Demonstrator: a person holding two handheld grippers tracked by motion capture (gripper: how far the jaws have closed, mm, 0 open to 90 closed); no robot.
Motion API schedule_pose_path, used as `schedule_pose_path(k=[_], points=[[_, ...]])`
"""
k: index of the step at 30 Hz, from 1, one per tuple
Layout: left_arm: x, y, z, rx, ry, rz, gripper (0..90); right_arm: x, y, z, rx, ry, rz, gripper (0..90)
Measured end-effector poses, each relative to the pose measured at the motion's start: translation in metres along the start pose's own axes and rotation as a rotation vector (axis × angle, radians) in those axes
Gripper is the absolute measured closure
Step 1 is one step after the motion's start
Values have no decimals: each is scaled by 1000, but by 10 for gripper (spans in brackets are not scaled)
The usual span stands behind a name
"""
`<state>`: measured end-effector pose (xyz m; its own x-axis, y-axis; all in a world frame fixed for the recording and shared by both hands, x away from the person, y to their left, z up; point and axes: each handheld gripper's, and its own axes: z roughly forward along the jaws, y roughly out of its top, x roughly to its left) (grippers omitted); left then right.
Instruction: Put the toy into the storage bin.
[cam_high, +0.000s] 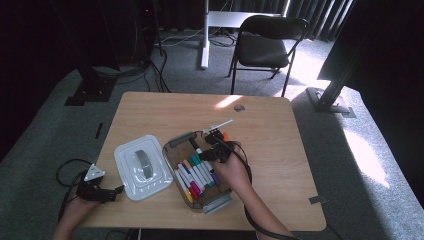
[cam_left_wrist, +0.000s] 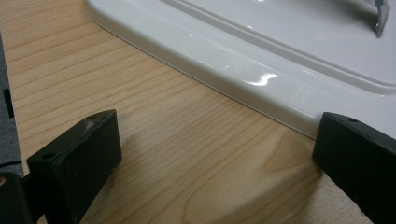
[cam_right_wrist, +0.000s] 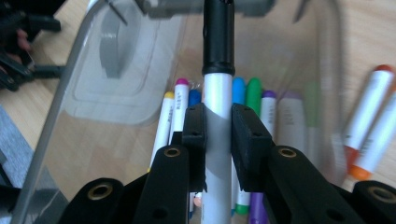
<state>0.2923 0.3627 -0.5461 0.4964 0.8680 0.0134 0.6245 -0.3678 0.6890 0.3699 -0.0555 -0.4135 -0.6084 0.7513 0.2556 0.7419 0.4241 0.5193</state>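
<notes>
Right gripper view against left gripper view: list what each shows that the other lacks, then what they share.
Right gripper view alone: the right gripper shut on a black-capped marker, above coloured markers in the clear container. Left gripper view alone: the left gripper, jaws wide apart with nothing between them. Both: the white lid and the wooden table.
</notes>
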Motion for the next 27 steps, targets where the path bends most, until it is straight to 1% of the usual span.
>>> schedule_pose_path(k=[2,4,10,13,16,20,21,25,27], points=[[0,0,0,2,0,2,17,3,0,8,19,9,-1,766],[0,0,0,2,0,1,17,5,0,15,35,8,-10,767],[0,0,0,3,0,5,17,9,3,31,89,-6,-27,767],[0,0,0,3,0,3,17,11,3,39,115,-3,-27,767],[0,0,0,3,0,3,17,13,4,46,151,-15,-39,766],[0,0,0,3,-1,1,17,15,5,54,185,-10,-45,766],[0,0,0,3,-2,2,17,16,5,55,195,-20,-55,766],[0,0,0,3,-1,3,17,16,5,59,233,-29,-57,764],[0,0,0,3,-2,2,17,17,5,61,242,-36,-64,760]])
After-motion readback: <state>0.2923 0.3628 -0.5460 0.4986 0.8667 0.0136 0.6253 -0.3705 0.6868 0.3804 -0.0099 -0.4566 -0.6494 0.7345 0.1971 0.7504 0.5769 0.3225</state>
